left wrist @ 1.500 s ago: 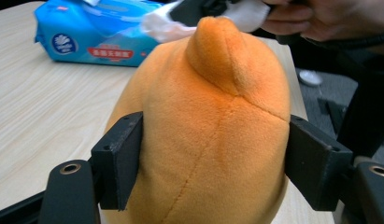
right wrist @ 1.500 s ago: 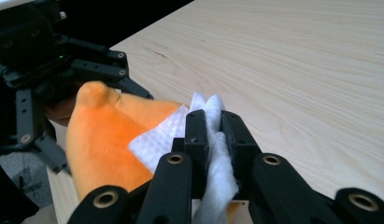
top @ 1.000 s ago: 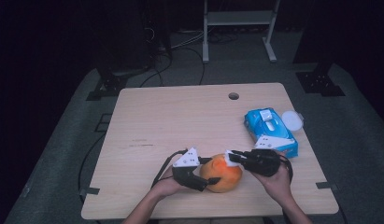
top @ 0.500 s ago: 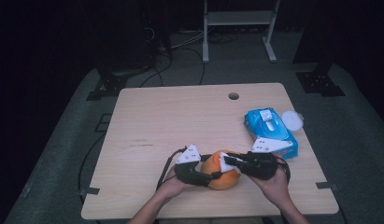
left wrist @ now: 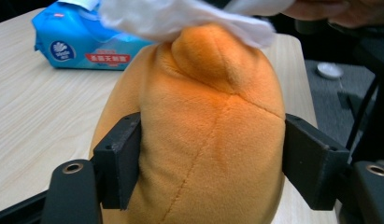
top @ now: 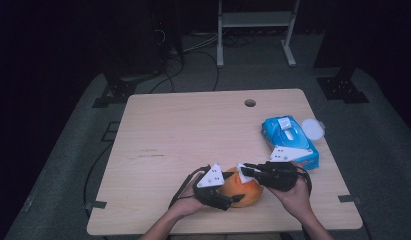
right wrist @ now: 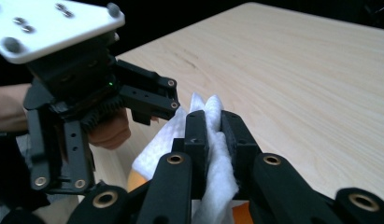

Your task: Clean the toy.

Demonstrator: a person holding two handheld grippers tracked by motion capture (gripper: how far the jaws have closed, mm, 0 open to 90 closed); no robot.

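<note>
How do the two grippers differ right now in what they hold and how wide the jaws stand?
The left gripper has its jaws spread wide around the orange plush toy, clamping its sides; the right gripper has its jaws nearly together, pinching a thin white wipe. The left steadies the toy from the side; the right presses the wipe onto its top. Both are shut on something soft.

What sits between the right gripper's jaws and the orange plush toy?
A white wipe, pinched in the right gripper and pressed on the orange plush toy, as both gripper views show.
</note>
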